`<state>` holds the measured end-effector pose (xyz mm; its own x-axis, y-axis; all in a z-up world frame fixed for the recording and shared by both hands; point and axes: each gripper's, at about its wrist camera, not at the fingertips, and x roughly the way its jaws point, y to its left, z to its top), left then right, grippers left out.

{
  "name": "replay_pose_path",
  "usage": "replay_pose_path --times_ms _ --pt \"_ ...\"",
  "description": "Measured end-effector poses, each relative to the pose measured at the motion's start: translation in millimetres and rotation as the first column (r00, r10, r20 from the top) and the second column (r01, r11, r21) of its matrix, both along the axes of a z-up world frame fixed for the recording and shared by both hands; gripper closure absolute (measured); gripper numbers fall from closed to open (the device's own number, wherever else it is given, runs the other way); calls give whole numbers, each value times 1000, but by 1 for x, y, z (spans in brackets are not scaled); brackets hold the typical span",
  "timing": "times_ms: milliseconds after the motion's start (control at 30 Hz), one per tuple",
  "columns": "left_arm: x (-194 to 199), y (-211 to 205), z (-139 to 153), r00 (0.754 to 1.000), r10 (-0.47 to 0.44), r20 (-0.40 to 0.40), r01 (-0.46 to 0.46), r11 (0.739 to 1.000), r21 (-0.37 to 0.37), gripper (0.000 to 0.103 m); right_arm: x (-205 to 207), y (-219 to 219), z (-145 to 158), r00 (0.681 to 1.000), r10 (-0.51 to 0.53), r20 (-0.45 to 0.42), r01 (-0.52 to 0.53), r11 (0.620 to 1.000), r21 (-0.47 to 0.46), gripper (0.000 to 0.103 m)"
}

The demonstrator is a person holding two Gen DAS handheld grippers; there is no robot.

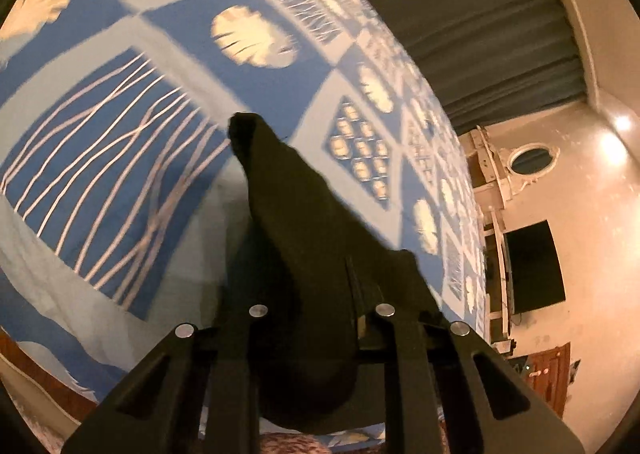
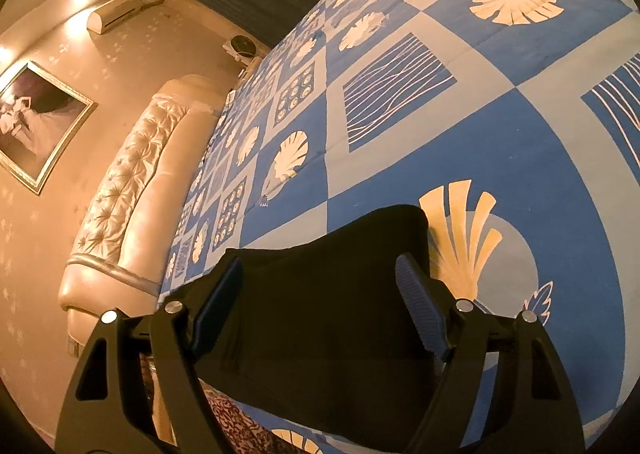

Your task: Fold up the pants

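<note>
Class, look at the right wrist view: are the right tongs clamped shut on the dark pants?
No: the right tongs stand wide open, with the pants lying between them.

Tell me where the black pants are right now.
The black pants lie on the blue patterned bedspread between the open right gripper; the left gripper pinches one end.

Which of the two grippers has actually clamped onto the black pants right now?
The left gripper: its fingers are pinched on the black pants, lifting a fold. The right gripper stands open astride the cloth.

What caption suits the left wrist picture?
Left gripper shut on black pants, lifting them off a blue patterned bedspread.
</note>
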<state>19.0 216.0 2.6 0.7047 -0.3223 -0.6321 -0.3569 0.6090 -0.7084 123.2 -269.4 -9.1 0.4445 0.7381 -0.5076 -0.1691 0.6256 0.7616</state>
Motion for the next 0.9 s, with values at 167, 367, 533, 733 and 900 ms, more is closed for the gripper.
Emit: replay_pose_path --times_ms 167,367,533,733,900 --pt "14 -49 51 991 -91 101 85 994 62 85 -7 8 1 1000 27 -7 -27 1000 -2 25" --pt "48 -131 89 956 -234 180 223 972 77 85 -17 19 3 998 67 -14 -67 998 3 25" --pt "86 -213 86 914 -368 170 355 929 103 85 -25 27 5 995 98 -18 -98 995 11 25" --pt "125 -300 38 882 -463 91 458 886 73 85 -27 27 3 995 100 -31 -99 994 40 25" --pt "136 -350 4 861 -508 6 503 854 130 85 -23 19 0 996 78 -48 -74 995 73 25"
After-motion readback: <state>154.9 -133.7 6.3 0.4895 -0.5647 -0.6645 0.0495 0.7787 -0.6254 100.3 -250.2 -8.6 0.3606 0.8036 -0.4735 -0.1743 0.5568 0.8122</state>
